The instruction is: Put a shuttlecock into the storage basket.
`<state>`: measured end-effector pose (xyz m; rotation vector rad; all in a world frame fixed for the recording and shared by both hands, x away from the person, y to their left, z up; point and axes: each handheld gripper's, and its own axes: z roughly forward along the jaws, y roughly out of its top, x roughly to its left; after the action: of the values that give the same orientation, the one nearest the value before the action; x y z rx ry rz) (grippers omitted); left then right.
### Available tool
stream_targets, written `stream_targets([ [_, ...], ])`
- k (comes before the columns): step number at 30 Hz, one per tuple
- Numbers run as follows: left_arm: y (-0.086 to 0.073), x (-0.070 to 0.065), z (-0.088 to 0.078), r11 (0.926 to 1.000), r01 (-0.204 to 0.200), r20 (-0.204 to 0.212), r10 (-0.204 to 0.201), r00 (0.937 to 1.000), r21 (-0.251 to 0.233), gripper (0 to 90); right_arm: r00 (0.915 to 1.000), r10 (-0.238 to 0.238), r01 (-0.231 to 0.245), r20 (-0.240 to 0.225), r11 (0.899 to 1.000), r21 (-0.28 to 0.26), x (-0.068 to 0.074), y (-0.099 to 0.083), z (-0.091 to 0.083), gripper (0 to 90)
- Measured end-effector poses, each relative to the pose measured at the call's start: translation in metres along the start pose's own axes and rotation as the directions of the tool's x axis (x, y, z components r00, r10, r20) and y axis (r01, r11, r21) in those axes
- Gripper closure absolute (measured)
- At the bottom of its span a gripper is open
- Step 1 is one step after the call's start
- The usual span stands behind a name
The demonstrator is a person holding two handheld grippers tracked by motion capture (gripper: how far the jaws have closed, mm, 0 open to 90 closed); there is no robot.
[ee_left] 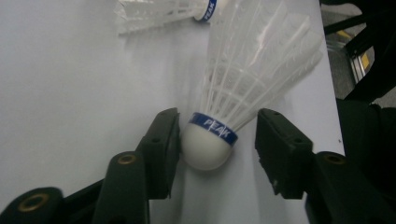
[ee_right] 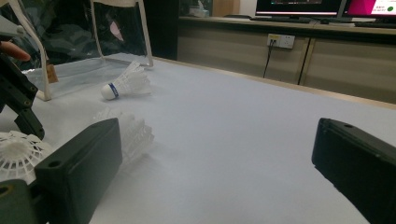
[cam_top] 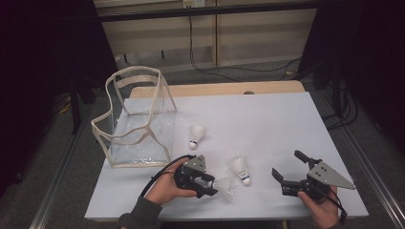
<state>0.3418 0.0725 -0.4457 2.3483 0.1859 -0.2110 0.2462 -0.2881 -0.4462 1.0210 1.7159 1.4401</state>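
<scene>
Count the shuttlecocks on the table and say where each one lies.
3. One shuttlecock lies beside the clear bag; a second lies mid-table nearer the front; the third sits between the left gripper's jaws. The bag looks empty, though glare could hide something.

Found broad bare surface [cam_top: 267,124] across the middle and far right, with room enough for either claw to pass. Blocked at the far left corner by a clear bag [cam_top: 136,119] standing upright, its mouth toward the middle. Noted one shuttlecock [cam_top: 196,136] lying just beside the bag, a second shuttlecock [cam_top: 240,169] between the two hands, a third shuttlecock [cam_top: 223,187] lying between the jaws of the left claw [cam_top: 210,185]. Saw open surface ahead of the right claw [cam_top: 286,169], jaws wide apart.
</scene>
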Motion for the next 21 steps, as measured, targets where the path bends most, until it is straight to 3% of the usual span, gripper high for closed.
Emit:
stream_targets([
  [1,0.000,0.000,0.000,1.0000,-0.002,0.002,0.002,1.0000,0.008,52.5,1.0000,0.001,-0.001,0.000,1.000,0.000,0.000,0.000,0.000,1.7],
  [2,0.000,-0.001,0.000,0.9999,-0.004,-0.002,0.004,1.0000,0.013,59.4,1.0000,0.001,-0.001,-0.001,1.000,-0.001,0.000,0.000,0.000,1.8],
  [10,0.000,-0.005,-0.002,0.9990,0.012,0.021,-0.013,0.9997,0.042,64.3,1.0000,-0.003,0.003,-0.004,1.000,0.001,0.001,0.000,0.000,1.9],
  [16,0.001,-0.006,-0.007,0.9959,0.059,0.039,-0.061,0.9974,0.069,65.2,1.0000,-0.006,0.006,-0.003,1.000,0.000,0.000,0.001,-0.001,1.9],
  [21,0.003,-0.008,-0.014,0.9927,0.105,0.052,-0.108,0.9928,0.058,65.2,1.0000,-0.002,0.002,-0.004,1.000,-0.004,0.000,0.001,-0.001,1.9],
])
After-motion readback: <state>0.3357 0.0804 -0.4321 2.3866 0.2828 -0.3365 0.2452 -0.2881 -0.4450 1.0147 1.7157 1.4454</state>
